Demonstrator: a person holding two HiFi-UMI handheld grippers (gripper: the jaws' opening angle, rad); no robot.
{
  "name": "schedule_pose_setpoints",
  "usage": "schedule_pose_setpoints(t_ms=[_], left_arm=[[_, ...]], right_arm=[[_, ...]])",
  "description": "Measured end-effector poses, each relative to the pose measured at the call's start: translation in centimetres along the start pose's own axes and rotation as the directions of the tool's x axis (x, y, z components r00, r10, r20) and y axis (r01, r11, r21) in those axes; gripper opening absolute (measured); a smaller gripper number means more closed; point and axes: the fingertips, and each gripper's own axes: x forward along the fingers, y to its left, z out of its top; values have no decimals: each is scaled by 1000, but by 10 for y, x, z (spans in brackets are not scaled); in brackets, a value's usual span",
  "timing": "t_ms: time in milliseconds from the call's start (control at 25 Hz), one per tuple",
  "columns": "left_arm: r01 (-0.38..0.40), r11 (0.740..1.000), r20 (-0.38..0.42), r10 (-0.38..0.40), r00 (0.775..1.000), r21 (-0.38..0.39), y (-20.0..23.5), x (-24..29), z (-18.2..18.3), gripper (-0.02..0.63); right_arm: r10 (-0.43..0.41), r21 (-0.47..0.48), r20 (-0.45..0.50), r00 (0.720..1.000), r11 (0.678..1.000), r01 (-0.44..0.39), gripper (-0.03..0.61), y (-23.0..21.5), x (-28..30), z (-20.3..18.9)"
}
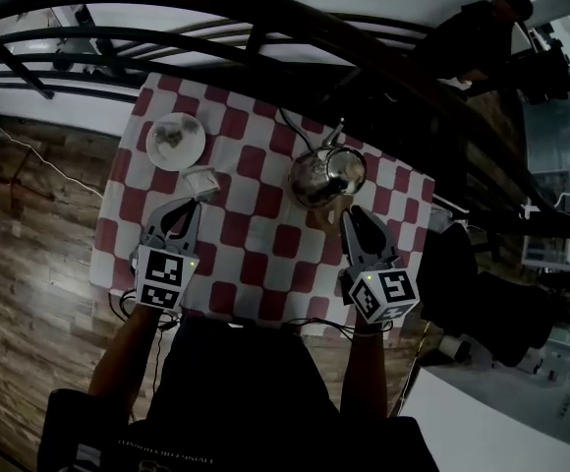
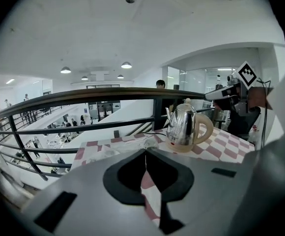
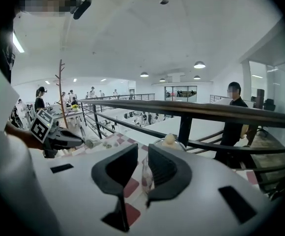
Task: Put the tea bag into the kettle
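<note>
Left gripper view: left gripper [image 2: 145, 151] jaws pinched on tea bag [image 1: 201, 180]; right gripper [image 3: 142, 151] jaws narrowly apart, empty, near kettle [image 1: 326, 175].

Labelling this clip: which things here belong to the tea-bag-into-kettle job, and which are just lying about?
For the job: kettle; small white packet, probably the tea bag.
Lying about: plate; checked tablecloth.

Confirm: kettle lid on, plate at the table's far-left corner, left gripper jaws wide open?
No. The left gripper has its jaws closed together, not wide open, per the left gripper view. The kettle lid is on, the plate at the far-left corner.
</note>
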Motion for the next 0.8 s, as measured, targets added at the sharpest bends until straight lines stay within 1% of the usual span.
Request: schedule_pose_setpoints(t_ms=[120,320,480,600,800], left_arm=[[-19,1000,3,19,1000,-8,-14,-3,5,8],[-35,999,8,35,999,-9,-39,-7,14,8],[-54,999,11,54,998,-7,-55,-9,21,8],[-69,998,11,69,998,-9,-66,-12,25,8],[-90,996,14,90,996,-5,-86,-16,30,8]], right_arm=[[12,-10,19,1000,1000,-12,63,-15,5,6],[33,-35,37,999,999,-32,95,-33,10,12],[47,-58,38,998,997,-45,100,-47,15,12],[66,-57,41,997,996,-63,101,-55,20,10],[127,-31,46,991,992,-126,101,-61,33,8]])
